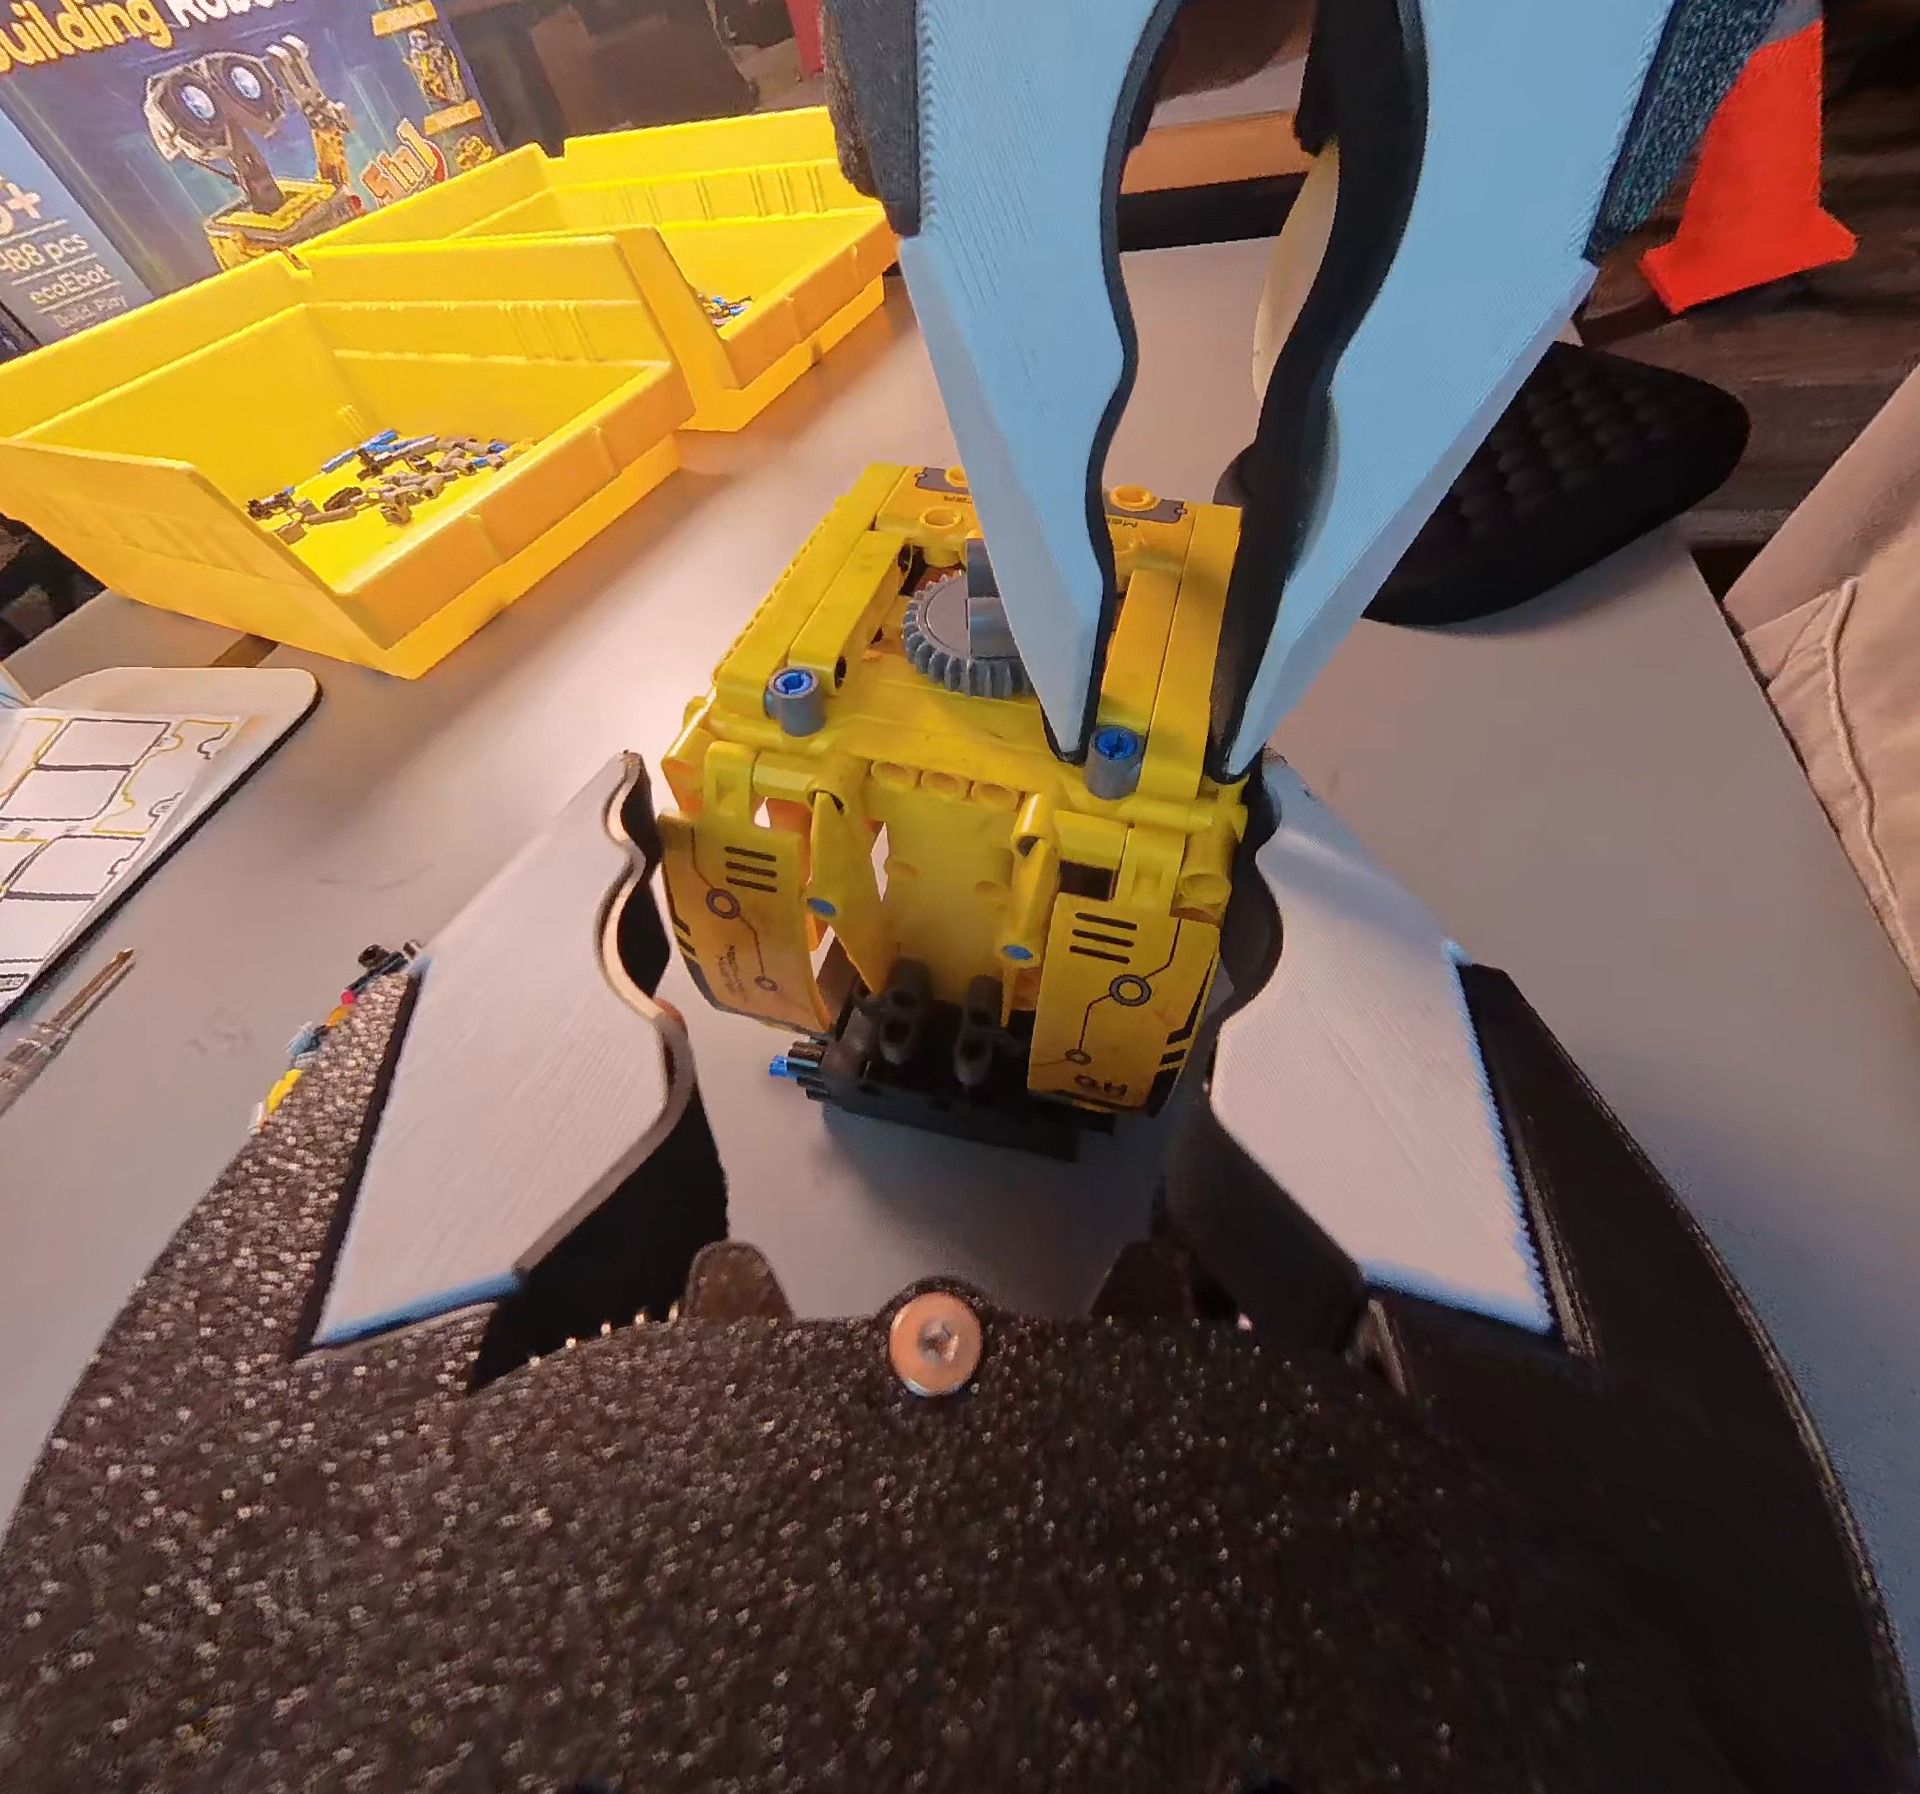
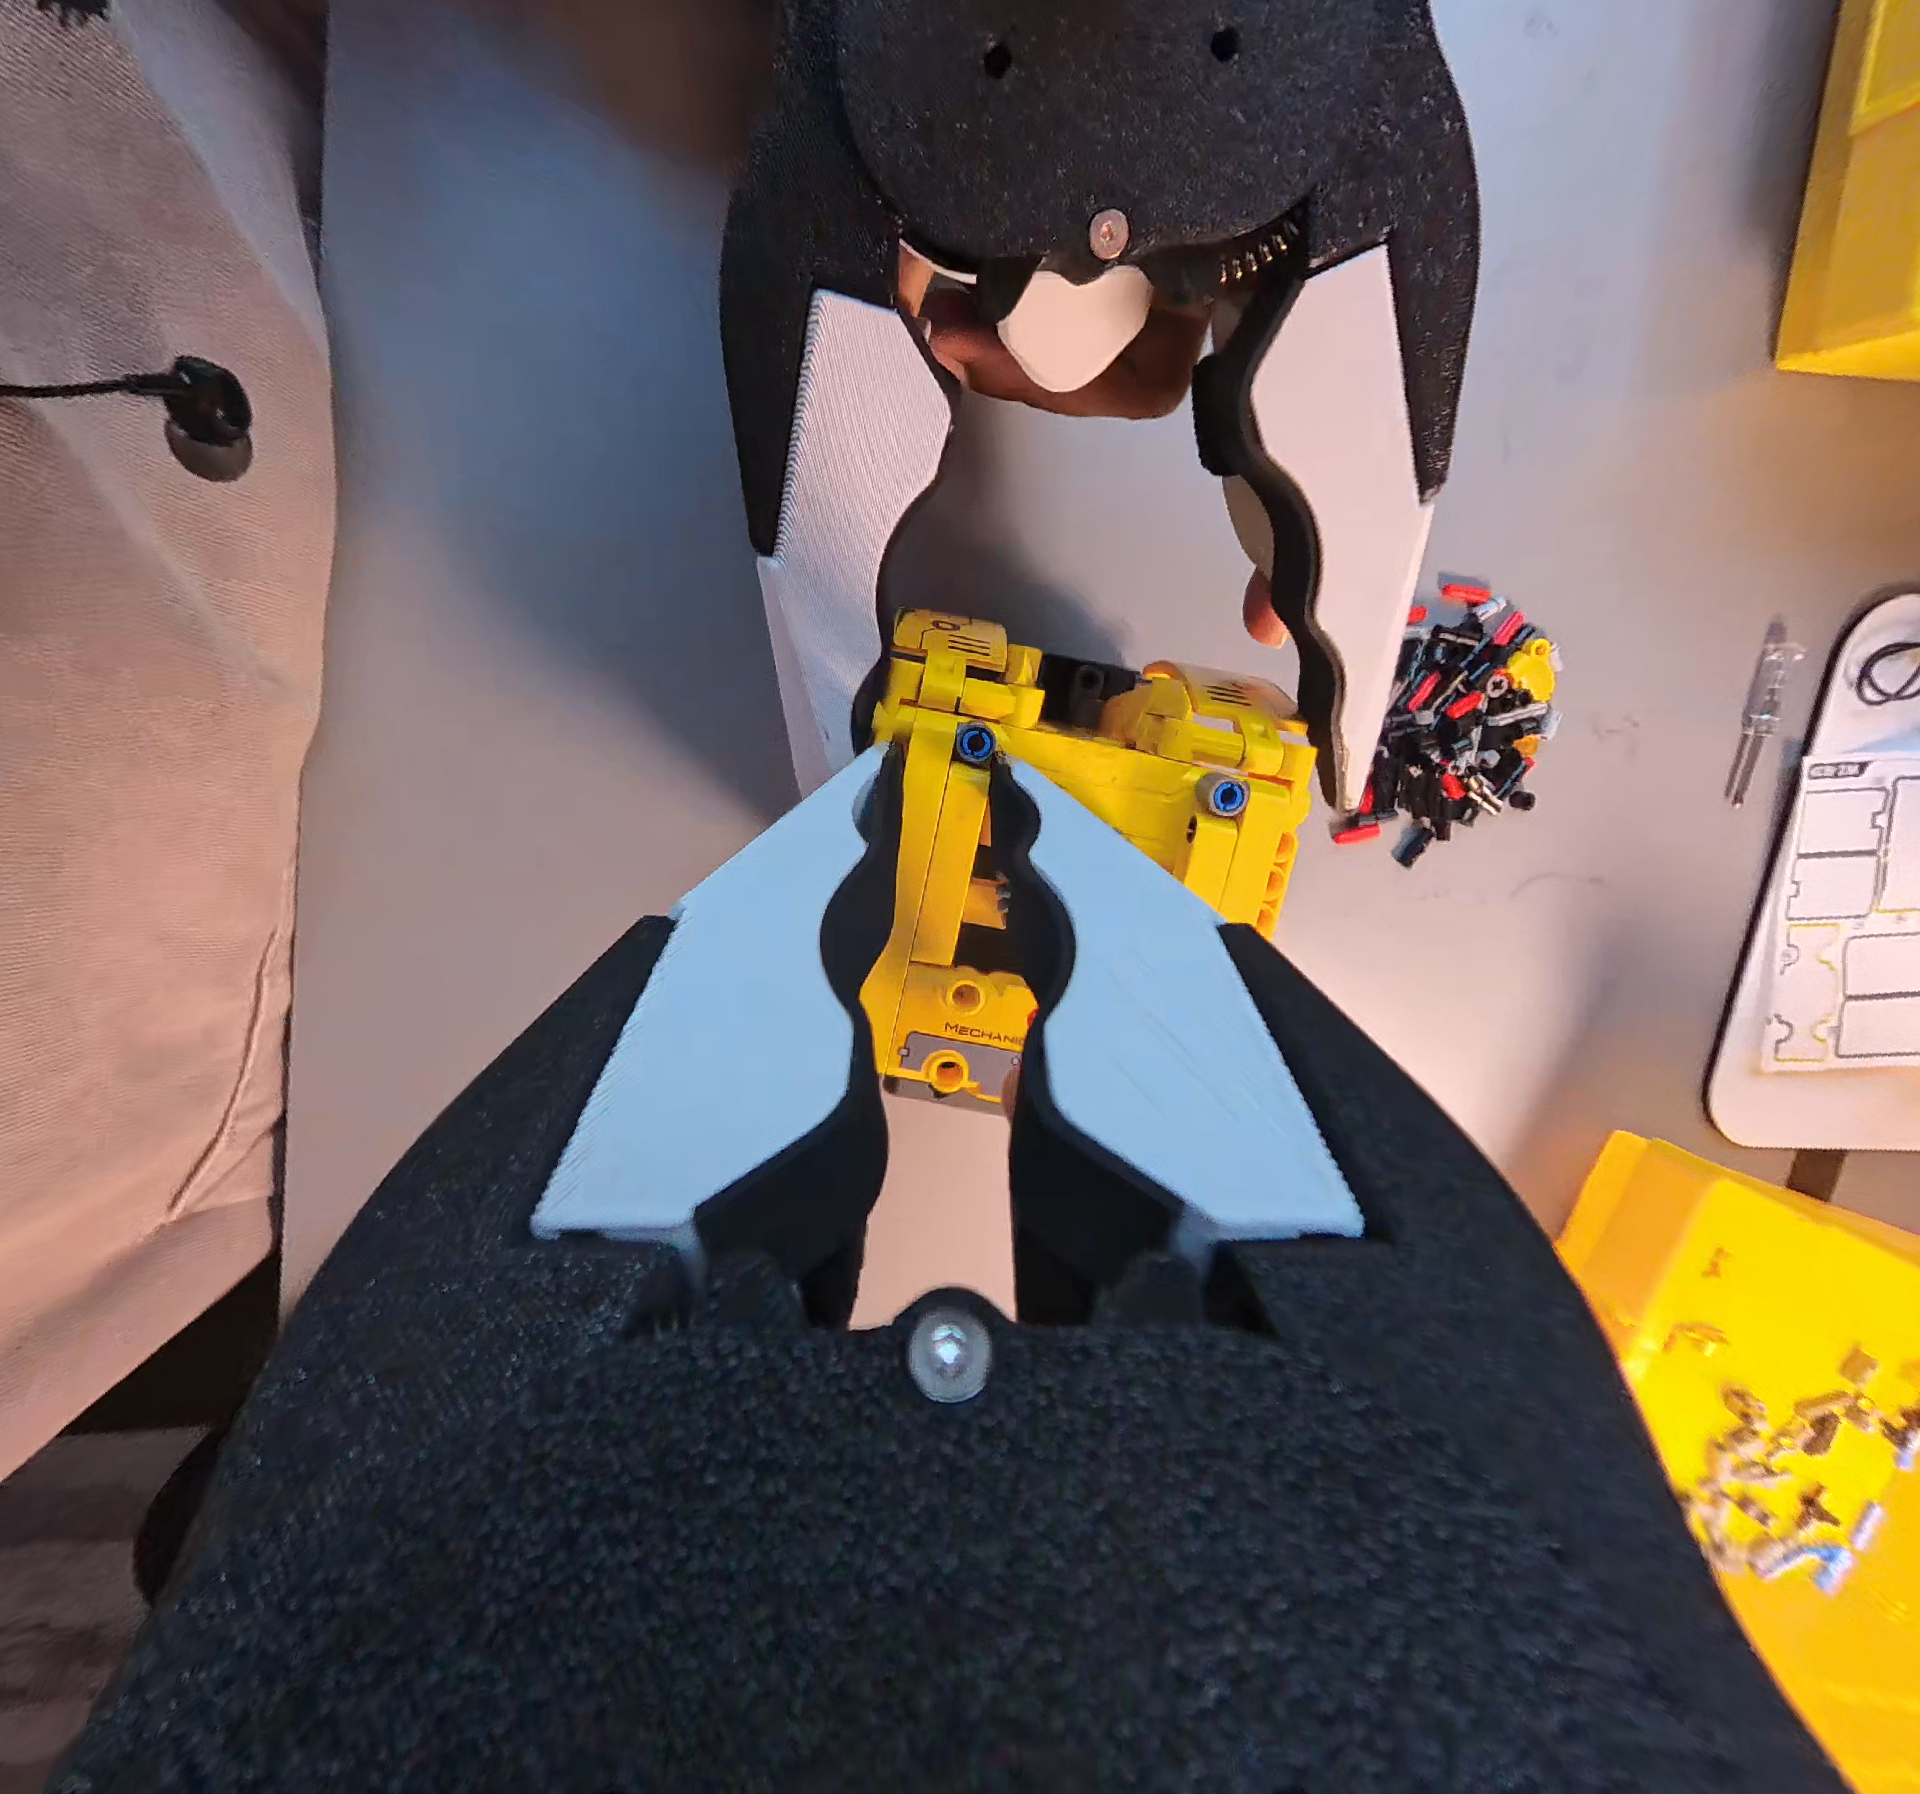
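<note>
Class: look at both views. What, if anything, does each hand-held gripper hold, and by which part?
Both grip the yellow brick model: left hand-held gripper clamps its two sides; right hand-held gripper pinches a top beam.

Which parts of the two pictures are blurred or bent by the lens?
Left wrist view: the bins are sharp but bowed by the wide lens, and the left gripper body is soft at the bottom. Right wrist view: the model is sharp; the bin lower right is blurred.

Black hand-held gripper (image 1: 951, 871) (grey-white fingers (image 1: 520, 1038))
</note>
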The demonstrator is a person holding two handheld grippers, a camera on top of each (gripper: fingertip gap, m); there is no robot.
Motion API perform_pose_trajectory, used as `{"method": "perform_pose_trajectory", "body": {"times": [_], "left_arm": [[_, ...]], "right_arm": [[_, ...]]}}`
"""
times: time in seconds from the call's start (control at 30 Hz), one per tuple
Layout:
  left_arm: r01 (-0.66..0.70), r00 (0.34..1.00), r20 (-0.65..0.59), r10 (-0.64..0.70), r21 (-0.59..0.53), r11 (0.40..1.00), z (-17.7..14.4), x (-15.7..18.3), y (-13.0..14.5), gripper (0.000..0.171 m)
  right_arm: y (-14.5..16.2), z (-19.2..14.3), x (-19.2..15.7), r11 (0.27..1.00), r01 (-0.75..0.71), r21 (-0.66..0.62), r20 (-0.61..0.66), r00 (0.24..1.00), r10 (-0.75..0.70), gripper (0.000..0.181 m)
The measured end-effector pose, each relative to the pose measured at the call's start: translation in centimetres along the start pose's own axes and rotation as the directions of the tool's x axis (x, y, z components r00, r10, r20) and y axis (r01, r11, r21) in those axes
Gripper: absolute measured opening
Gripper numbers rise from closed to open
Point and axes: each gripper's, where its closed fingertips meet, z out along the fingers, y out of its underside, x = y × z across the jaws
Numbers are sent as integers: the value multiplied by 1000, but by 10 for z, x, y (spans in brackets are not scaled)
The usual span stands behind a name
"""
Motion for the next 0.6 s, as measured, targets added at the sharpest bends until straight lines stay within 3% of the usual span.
{"method": "perform_pose_trajectory", "body": {"times": [0.23, 0.6], "left_arm": [[11, 1000, -1, -11, 4, 1000, 0, 3, 0, 108], [28, 999, -14, -29, -7, 1000, 3, 7, 4, 106]], "right_arm": [[-3, -4, -1, 970, -129, 207, -24, 990, 137, 11], [-5, -21, 0, 901, -226, 371, -47, 964, 261, 11]]}}
